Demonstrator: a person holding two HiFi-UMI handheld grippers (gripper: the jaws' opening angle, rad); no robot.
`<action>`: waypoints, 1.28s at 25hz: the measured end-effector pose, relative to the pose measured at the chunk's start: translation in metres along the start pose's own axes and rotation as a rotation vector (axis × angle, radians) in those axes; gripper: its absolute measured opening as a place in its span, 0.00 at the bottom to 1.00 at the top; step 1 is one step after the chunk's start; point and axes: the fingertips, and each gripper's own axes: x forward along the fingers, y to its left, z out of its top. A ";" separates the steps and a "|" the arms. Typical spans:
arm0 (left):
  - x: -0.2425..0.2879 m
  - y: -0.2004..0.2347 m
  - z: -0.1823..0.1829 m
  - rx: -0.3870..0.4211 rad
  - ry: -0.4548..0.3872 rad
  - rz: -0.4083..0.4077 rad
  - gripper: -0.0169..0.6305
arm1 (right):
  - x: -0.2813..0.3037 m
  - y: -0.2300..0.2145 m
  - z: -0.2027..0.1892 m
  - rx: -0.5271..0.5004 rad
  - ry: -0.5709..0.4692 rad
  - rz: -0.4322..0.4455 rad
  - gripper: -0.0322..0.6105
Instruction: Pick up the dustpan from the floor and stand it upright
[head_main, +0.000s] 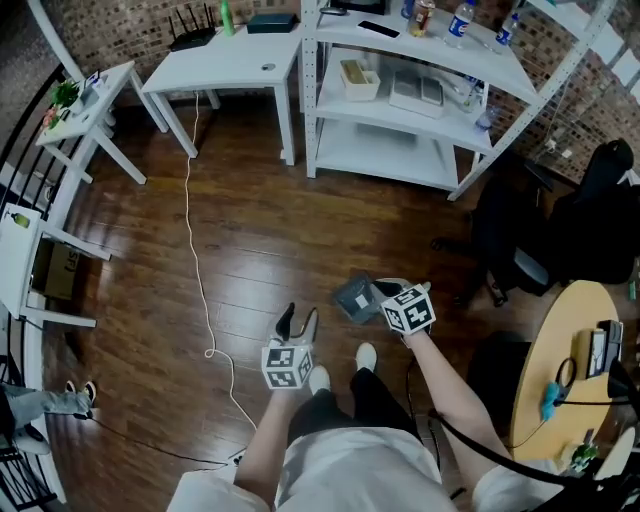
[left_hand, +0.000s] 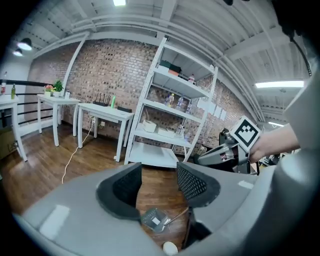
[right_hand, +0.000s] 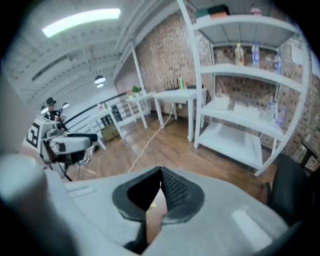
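Note:
The grey dustpan (head_main: 355, 297) rests on the wooden floor just ahead of my feet. In the left gripper view the dustpan (left_hand: 154, 219) shows low between the jaws, pan flat-looking with a white label, its thin handle (left_hand: 179, 215) running off to the right. My right gripper (head_main: 383, 290) hovers above and right of it, jaws shut with the pads touching and nothing between them (right_hand: 160, 172). It also appears raised in the air as the right gripper (left_hand: 202, 160). My left gripper (head_main: 297, 324) is left of the dustpan, jaws apart and empty (left_hand: 157, 185).
A white shelf rack (head_main: 400, 100) and a white desk (head_main: 230, 65) stand at the back. A white cable (head_main: 197, 270) trails over the floor to the left. A black office chair (head_main: 520, 250) and a round wooden table (head_main: 570, 370) are to the right.

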 end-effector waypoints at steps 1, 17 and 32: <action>-0.007 -0.006 0.010 0.015 -0.009 -0.011 0.40 | -0.019 0.014 0.015 -0.016 -0.080 0.000 0.04; -0.188 -0.207 0.093 0.297 -0.341 -0.081 0.39 | -0.346 0.148 -0.003 -0.110 -0.779 -0.154 0.10; -0.375 -0.386 -0.009 0.346 -0.407 -0.041 0.40 | -0.527 0.180 -0.188 -0.040 -0.778 -0.364 0.58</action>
